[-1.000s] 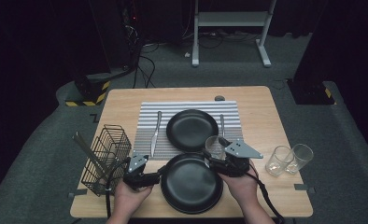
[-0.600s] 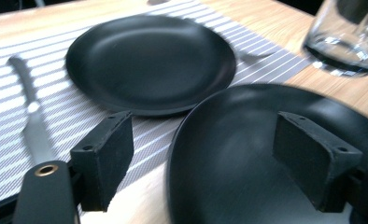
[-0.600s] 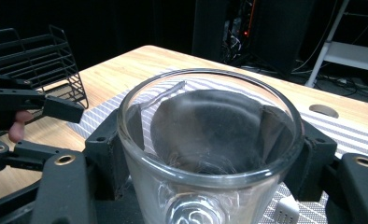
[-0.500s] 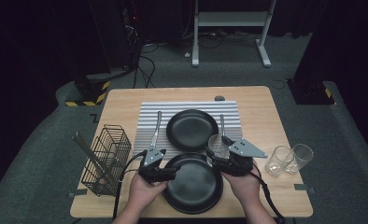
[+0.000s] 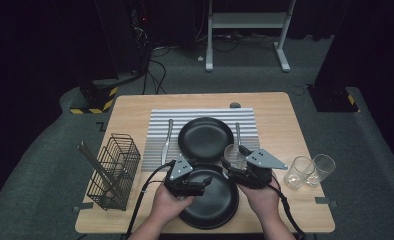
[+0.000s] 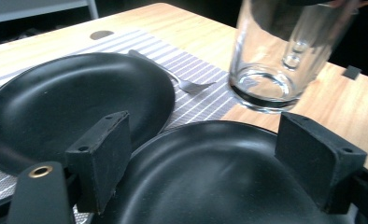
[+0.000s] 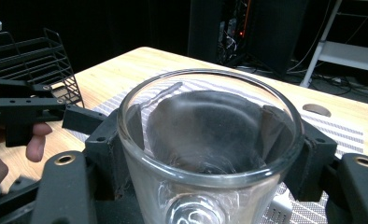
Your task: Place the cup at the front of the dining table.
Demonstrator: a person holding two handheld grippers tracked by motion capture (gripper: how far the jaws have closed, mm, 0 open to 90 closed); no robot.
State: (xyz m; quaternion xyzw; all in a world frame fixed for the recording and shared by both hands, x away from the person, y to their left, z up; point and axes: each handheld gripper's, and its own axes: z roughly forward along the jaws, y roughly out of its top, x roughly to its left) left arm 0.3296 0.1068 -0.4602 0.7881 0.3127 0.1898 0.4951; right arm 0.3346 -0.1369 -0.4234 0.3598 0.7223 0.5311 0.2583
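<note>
The left claw (image 5: 208,181) has moved right over the round black plate (image 5: 212,202), spread, while the right claw (image 5: 233,161) keeps pinching the upright clear glass tumbler (image 5: 233,156).

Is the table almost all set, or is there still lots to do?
About halfway, it seems. Done: one black plate sits on the striped mat with a knife and fork beside it. In hand: the right claw grips a glass, and the open left claw hovers over the near plate. Left: two glasses wait at the right, and cutlery stands in the wire basket.
</note>
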